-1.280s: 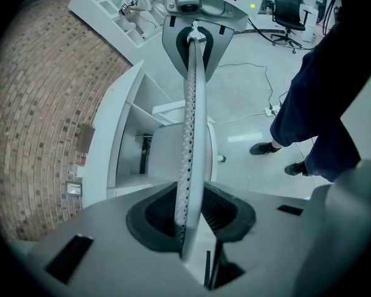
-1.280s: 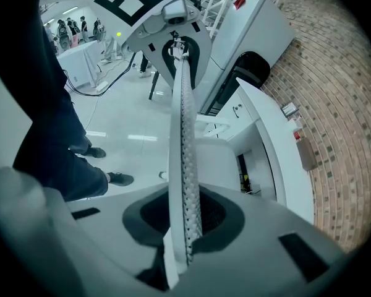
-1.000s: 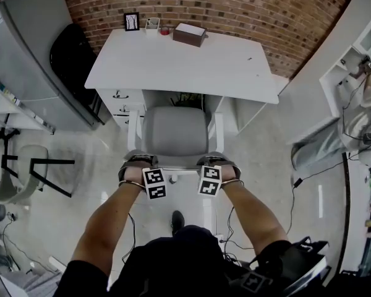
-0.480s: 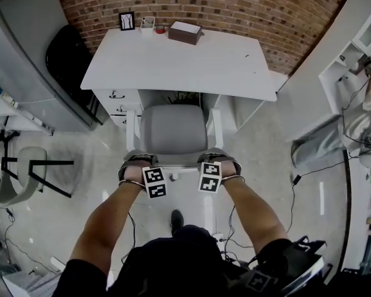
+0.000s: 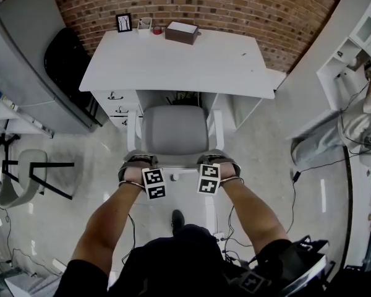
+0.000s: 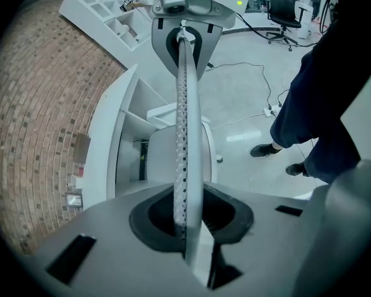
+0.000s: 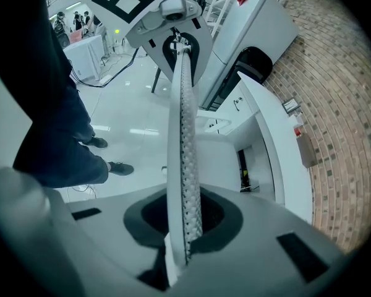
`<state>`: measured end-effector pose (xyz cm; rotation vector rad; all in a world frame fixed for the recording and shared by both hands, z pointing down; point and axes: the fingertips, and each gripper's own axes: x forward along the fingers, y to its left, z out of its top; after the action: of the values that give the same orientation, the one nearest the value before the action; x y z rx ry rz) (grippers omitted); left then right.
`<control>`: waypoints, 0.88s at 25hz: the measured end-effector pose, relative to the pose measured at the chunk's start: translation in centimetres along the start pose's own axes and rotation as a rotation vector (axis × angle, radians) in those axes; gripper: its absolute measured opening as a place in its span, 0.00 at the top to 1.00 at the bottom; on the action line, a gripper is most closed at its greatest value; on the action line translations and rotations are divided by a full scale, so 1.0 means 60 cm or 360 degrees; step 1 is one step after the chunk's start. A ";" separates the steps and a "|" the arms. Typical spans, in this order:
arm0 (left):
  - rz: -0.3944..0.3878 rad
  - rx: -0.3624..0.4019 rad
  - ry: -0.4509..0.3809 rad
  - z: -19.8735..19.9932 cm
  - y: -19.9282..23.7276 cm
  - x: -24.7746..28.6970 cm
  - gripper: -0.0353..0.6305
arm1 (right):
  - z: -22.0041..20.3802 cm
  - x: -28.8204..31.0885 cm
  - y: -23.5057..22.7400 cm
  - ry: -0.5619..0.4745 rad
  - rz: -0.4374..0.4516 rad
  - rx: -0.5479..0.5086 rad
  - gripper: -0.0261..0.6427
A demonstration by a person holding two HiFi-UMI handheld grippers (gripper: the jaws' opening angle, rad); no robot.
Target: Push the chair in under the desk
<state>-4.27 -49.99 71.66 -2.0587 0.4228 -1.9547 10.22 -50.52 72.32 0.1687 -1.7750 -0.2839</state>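
I've got both arms out in front, bare left forearm (image 5: pixel 108 218) and right forearm (image 5: pixel 250 215) running forward and slightly inward, side by side. Left gripper (image 5: pixel 138 161) and right gripper (image 5: pixel 217 159) sit level with each other, a gap between them, both pointing ahead. Left marker cube (image 5: pixel 154 184) and right marker cube (image 5: pixel 209 179) sit on the inner sides, facing up. Left gripper view: fingers (image 6: pixel 180 135) pressed flat together, nothing between. Right gripper view: fingers (image 7: pixel 184 135) closing, pads meeting, nothing seen between.
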 end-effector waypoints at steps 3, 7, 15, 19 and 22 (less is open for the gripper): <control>0.0004 0.0009 0.0000 0.007 0.006 0.003 0.85 | -0.009 -0.001 -0.005 0.0003 -0.0012 0.0010 0.90; -0.0001 0.0017 0.0003 0.015 0.014 0.008 0.85 | -0.017 -0.001 -0.013 0.0002 -0.0049 0.0009 0.90; -0.0031 0.0033 0.0043 0.013 0.032 0.020 0.85 | -0.018 0.007 -0.031 -0.0027 -0.0045 0.0063 0.90; -0.0043 0.0033 0.0070 0.012 0.048 0.027 0.85 | -0.022 0.015 -0.049 -0.0022 -0.0063 0.0056 0.91; -0.0030 0.0032 0.0075 0.012 0.052 0.032 0.85 | -0.022 0.018 -0.053 -0.0020 -0.0046 0.0063 0.91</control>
<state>-3.54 -53.63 72.15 -2.0147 0.3934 -2.0135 11.11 -53.99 72.70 0.2215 -1.7923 -0.2713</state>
